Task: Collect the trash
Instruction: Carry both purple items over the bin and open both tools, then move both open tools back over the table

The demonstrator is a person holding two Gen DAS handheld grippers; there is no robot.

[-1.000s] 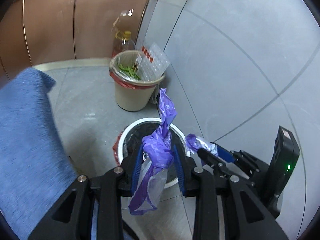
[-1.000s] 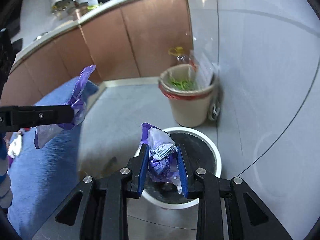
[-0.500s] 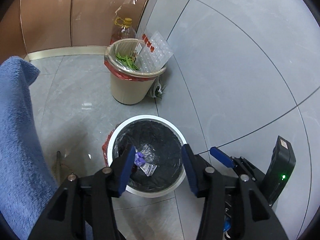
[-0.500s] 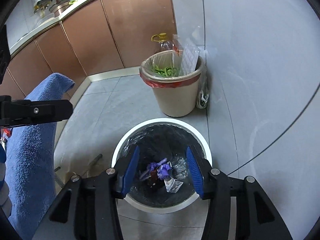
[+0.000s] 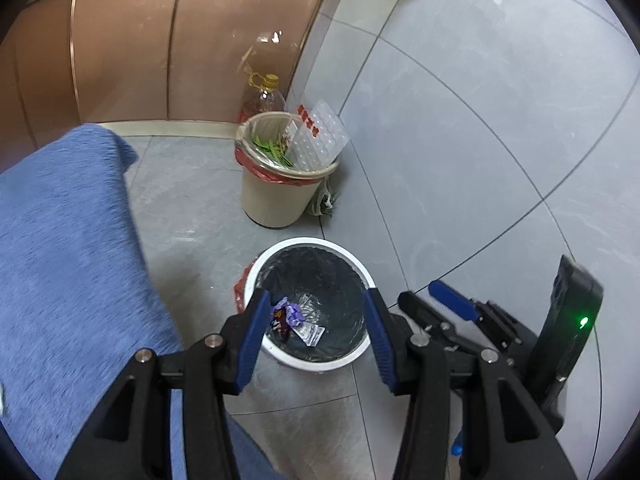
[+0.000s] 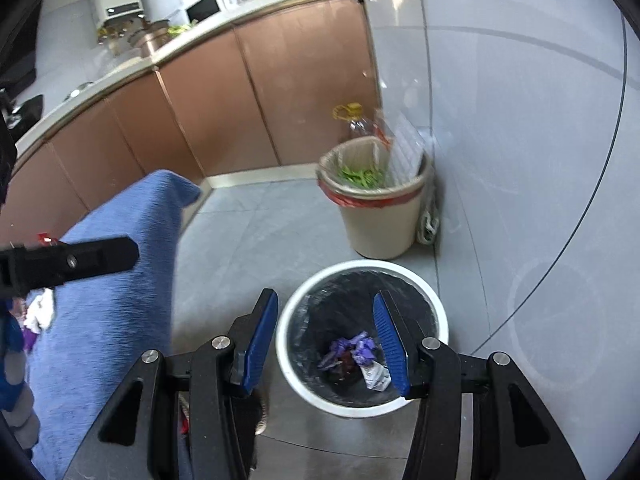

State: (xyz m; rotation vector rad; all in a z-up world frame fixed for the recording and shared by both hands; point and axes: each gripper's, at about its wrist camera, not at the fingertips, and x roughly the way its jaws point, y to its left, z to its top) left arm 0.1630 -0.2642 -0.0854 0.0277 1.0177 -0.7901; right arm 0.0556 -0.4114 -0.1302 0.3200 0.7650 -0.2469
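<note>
Purple wrappers (image 5: 291,312): crumpled at the bottom of the white bin (image 5: 352,258), together with a silvery packet (image 5: 310,334) and a dark red scrap; in the right wrist view the same heap (image 6: 354,350) lies on the black liner.
White bin: stands on the grey floor (image 5: 192,200), below and between both tools; black liner inside, red bag edge showing at its left rim.
Left gripper (image 5: 316,330): blue pads wide apart, nothing between them, held above the bin mouth.
Right gripper (image 6: 326,336): pads likewise spread, empty, over the same bin; seen from the left wrist view it sits just to the right (image 5: 444,312).
Beige bin (image 5: 276,196): further back by the wall, near the white one but apart; green scraps and a clear blister tray (image 5: 320,136) stick out of it; an oil bottle (image 5: 262,98) stands behind.
Blue cloth (image 5: 68,248): covers a surface to the left; at its far edge in the right wrist view some small white and purple bits (image 6: 38,312) show, too blurred to name.
Done, by my reading: the pieces in the white bin are collected, since both tools are free.
Left, by my reading: possibly more trash on the blue cloth side; the pictures do not show enough of that surface to say how much.
</note>
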